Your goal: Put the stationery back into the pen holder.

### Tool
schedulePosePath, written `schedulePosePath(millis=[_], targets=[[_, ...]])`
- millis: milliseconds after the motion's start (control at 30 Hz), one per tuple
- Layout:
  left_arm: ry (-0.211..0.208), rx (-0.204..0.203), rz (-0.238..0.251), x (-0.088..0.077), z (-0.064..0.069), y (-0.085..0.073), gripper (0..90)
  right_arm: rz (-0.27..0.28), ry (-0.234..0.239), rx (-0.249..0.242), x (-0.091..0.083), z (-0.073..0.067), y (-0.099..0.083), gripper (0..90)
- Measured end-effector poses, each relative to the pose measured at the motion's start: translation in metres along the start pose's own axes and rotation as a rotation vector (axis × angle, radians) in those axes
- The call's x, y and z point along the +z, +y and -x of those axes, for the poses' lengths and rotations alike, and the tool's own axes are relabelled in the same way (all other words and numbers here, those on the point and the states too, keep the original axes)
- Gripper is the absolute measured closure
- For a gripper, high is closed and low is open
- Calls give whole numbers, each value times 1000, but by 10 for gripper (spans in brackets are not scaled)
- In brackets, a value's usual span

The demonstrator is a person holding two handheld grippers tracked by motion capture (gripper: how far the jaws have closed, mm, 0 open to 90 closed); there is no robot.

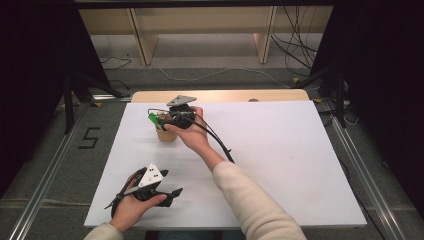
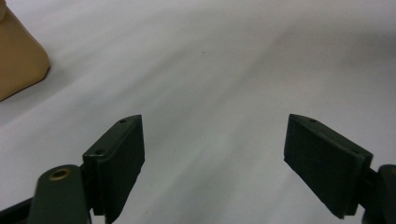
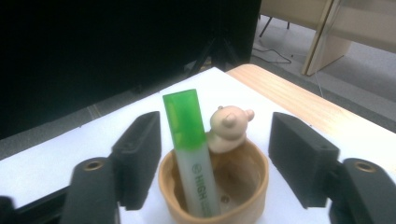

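- The right gripper (image 3: 212, 154) has its two black jaws spread wide; neither pad touches anything, and nothing is pinched.
- Between those spread jaws stands a green highlighter (image 3: 190, 149), cap end up, leaning a little against the near-left inner wall of a wooden cup (image 3: 243, 186). A gap shows on both sides between the pen and the pads.
- The cup is round and tan, with a small bear figure (image 3: 229, 128) sitting on its far rim, just beside the highlighter's cap.
- In the high view the right gripper (image 1: 159, 119) hangs over the cup (image 1: 166, 135), with the highlighter (image 1: 153, 119) poking up at its left tip. The right hand (image 1: 192, 132) grasps the gripper body, with its cable trailing back along the forearm.
- The cup stands on the white table top (image 1: 280, 150), towards the far left part of it, near the bare wooden strip along the far edge.
- The left gripper (image 2: 215, 158) also has its jaws wide apart, over bare white surface, with nothing between them.
- In the high view the left gripper (image 1: 172, 192) lies low near the front left edge of the table, held in the left hand (image 1: 131, 205), well apart from the cup.
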State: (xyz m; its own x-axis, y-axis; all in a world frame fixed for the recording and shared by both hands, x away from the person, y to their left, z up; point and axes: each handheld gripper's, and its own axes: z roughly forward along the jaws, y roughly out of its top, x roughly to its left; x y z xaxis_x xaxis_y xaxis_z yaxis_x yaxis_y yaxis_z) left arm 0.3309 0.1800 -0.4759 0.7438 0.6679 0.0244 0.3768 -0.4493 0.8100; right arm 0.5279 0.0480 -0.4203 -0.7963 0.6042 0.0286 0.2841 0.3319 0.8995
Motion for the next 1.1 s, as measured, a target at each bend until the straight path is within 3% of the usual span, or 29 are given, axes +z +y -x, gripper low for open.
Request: schedulePosePath(millis=[600,1100], targets=[[5,-6,-1,0,0,-1,204,-101,49,-21,-42,-2,-18,267],[11,-2,-13,0,-1,-1,204,-201,40,-35,-89,13,-48,260]])
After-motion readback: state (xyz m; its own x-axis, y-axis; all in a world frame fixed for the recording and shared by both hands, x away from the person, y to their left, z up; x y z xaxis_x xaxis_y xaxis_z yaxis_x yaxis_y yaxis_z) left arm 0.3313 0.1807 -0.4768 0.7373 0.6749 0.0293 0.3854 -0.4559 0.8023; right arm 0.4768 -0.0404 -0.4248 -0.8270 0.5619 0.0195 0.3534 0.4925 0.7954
